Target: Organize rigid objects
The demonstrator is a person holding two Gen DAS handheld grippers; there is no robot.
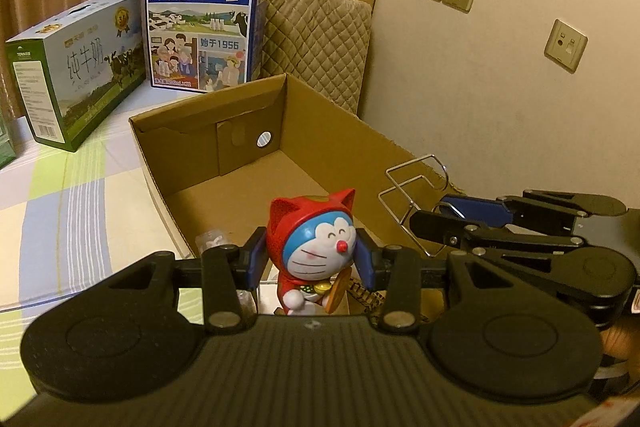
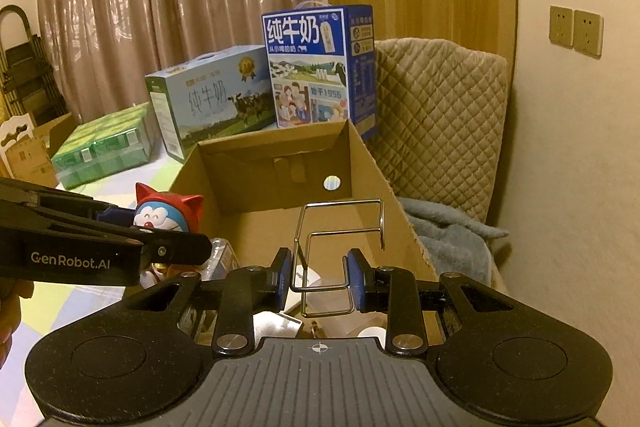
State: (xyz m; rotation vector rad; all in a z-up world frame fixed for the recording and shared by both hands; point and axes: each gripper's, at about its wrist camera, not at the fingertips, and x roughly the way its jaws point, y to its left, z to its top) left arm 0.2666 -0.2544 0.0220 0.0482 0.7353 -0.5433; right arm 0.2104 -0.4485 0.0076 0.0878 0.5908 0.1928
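Note:
My left gripper (image 1: 311, 257) is shut on a Doraemon figurine (image 1: 314, 241) with a red cat hood, held upright over the near end of an open cardboard box (image 1: 208, 115). My right gripper (image 2: 320, 277) is shut on a bent metal wire rack (image 2: 340, 227), held over the same box (image 2: 272, 143) near its right wall. The figurine (image 2: 162, 217) and the left gripper also show at the left of the right wrist view. The wire rack (image 1: 416, 183) and the right gripper (image 1: 452, 215) show at the right of the left wrist view.
A blue milk carton box (image 1: 204, 23) and a green-and-white milk box (image 1: 76, 67) stand behind the cardboard box on the checked tablecloth (image 1: 60, 211). A green pack (image 2: 104, 147) lies farther left. A quilted chair (image 2: 436, 115) with a grey blanket (image 2: 448, 239) stands at the right wall. Small items lie in the box's near end.

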